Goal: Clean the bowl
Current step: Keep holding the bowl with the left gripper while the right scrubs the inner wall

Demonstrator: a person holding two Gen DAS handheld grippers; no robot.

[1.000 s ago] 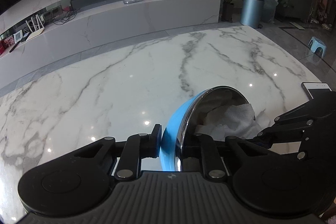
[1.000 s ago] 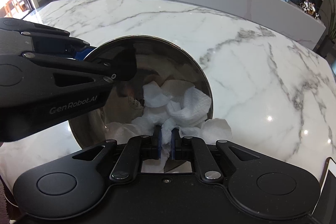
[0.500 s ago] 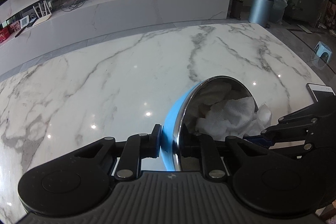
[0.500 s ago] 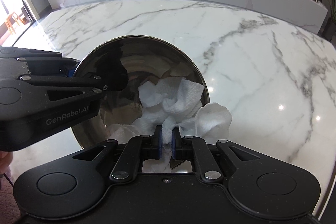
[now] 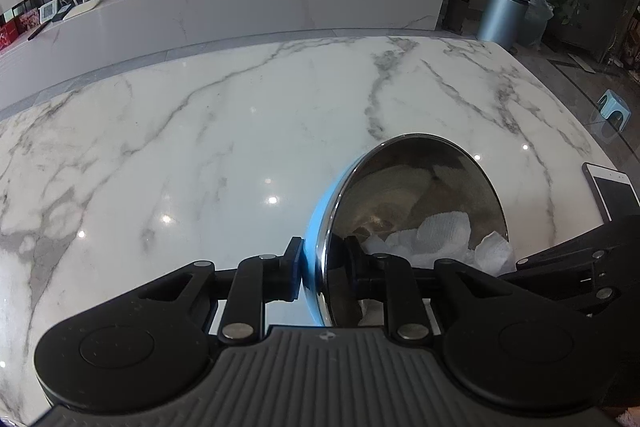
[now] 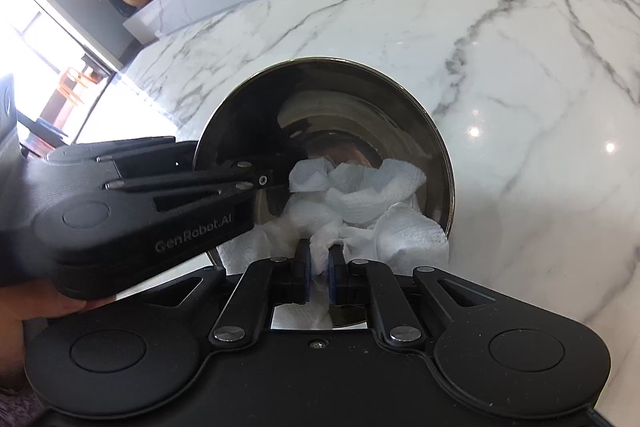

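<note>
The bowl (image 5: 420, 187), steel inside and blue outside, is tipped on edge above the marble table (image 5: 200, 147), its mouth facing right. My left gripper (image 5: 324, 259) pinches its near rim, one pad on the blue wall and one inside; the jaws are opening slightly with the rim still between them. In the right wrist view the bowl (image 6: 340, 115) faces the camera and the left gripper (image 6: 260, 181) grips its left rim. My right gripper (image 6: 319, 261) is shut on a crumpled white paper towel (image 6: 360, 191) lying against the bowl's lower inside. The towel (image 5: 440, 231) also shows from the left.
A phone (image 5: 612, 191) lies near the table's right edge. A hand (image 6: 36, 311) holds the left gripper's body. Behind the table runs a long marble counter (image 5: 240, 7) with small items; a grey bin (image 5: 502, 15) and a blue stool (image 5: 614, 109) stand on the floor.
The right gripper has rolled and dragged the towel across the lower inside of the bowl toward its right rim. The left gripper still grips the rim, and the bowl has shifted slightly.
</note>
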